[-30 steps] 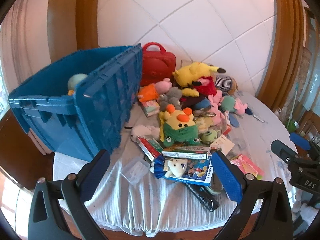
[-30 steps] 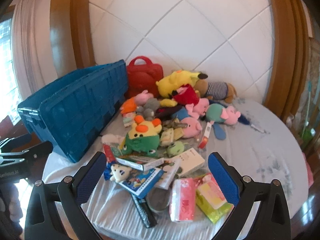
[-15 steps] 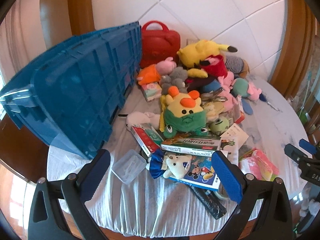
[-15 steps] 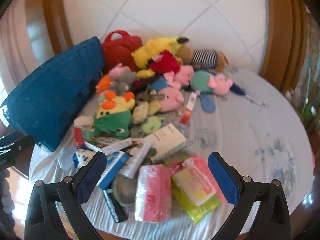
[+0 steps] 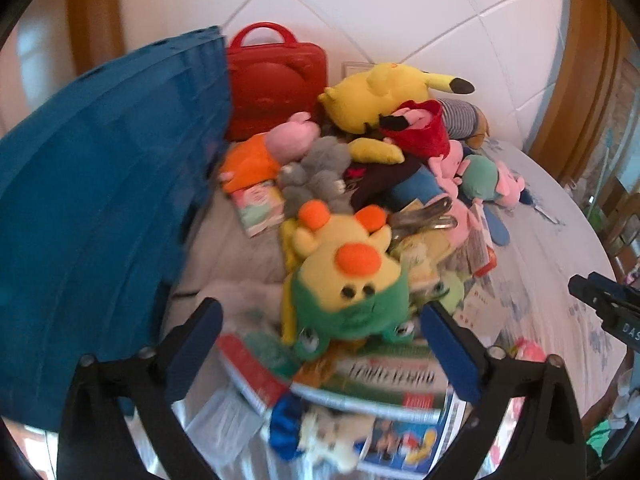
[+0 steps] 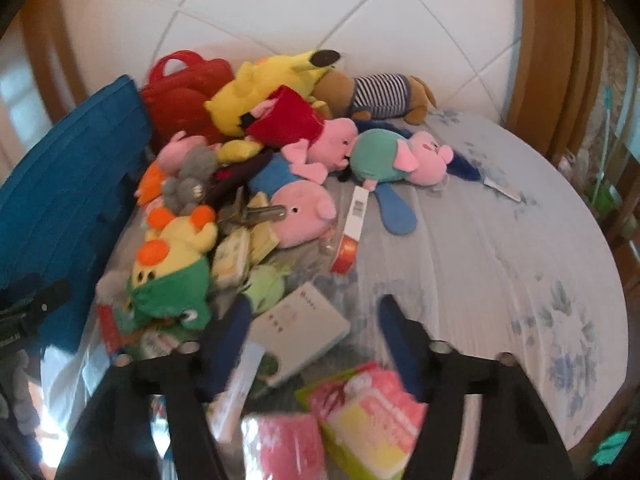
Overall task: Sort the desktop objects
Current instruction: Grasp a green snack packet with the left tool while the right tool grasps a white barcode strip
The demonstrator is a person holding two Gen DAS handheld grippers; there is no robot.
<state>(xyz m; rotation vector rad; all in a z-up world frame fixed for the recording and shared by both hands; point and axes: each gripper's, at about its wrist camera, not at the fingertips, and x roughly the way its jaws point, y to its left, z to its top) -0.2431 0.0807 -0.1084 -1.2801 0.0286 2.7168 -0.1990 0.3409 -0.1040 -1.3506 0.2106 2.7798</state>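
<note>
the left gripper (image 5: pixel 320 332) stood with its jaws wide apart and held nothing; the yellow-and-green plush (image 5: pixel 348 284) lay framed between them, resting on a stack of flat boxes (image 5: pixel 384 376) at the near edge of the table (image 6: pixel 520 240). the right gripper (image 6: pixel 316 320) was also empty, its jaws apart but set narrower, over a white carton (image 6: pixel 300 332) and beside the pink tissue packs (image 6: pixel 360 420).

the blue crate (image 5: pixel 92 216) stood at the left, just beside the pile; it was judged the likely destination.

handling, as judged: the plush would be light, soft and compressible, not fragile, with a nap unlikely to slip. the best hold appeared to be across the rounded head or the green body, where the stuffing gives the pads bulk to bite; the small orange ears would pull loose. the boxes beneath were stiff and smooth and might be dragged along. both views were motion-blurred, so contact between the jaws and the plush could not be confirmed; they seemed apart.
</note>
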